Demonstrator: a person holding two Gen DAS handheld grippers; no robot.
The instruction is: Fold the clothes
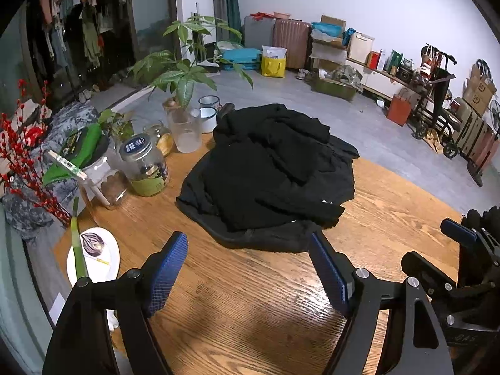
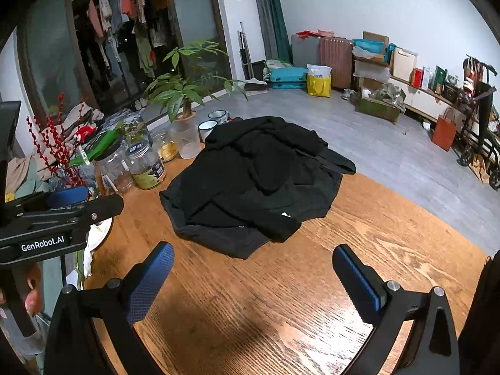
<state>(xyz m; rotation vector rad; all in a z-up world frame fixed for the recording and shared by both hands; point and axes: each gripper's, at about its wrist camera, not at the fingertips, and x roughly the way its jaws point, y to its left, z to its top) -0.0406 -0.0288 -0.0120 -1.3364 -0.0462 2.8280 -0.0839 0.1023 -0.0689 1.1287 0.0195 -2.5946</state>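
A crumpled heap of black fabric clothes (image 1: 268, 172) was left ahead of both wide-open, empty hand-held grippers, left (image 1: 250, 270) and right (image 2: 253, 276), held back over the wooden bench (image 2: 359, 218), seemingly ready for reaching.

Two tools (image 1: 247, 268), two mugs (image 1: 208, 111), one plate (image 1: 93, 259).

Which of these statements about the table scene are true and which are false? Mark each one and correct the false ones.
1. The black clothes lie in a crumpled heap on the wooden table. True.
2. The left gripper is clamped on the clothes. False: it is open and holds nothing.
3. The right gripper is open, short of the heap. True.
4. The glass jars stand right of the heap. False: they stand to its left.
5. A potted plant stands behind the jars. True.
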